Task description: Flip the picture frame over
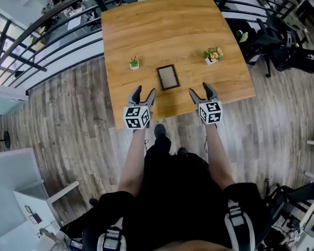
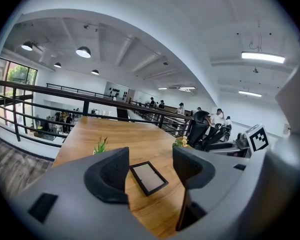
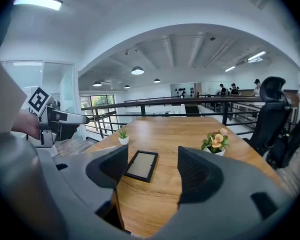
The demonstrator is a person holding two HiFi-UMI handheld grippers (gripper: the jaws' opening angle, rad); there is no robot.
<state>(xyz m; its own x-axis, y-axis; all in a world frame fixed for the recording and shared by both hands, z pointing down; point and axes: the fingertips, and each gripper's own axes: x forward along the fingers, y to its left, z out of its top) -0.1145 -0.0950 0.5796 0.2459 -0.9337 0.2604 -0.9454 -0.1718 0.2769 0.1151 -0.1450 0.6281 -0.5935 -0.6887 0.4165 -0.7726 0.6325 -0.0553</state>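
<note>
Wooden table (image 1: 172,30) bearing the picture frame (image 1: 168,77) stands beside black railing (image 3: 142,110).

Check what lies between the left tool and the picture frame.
Only bare tabletop separates the left tool from the picture frame, as the head view and left gripper view show.

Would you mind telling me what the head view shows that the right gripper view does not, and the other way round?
Only the head view: the person's legs, and the right gripper from outside with its marker cube. Only the right gripper view: the ceiling lamps and its own open jaws up close. Both: the picture frame lying flat on the table, the green plant, the flowering plant, and the left gripper.
</note>
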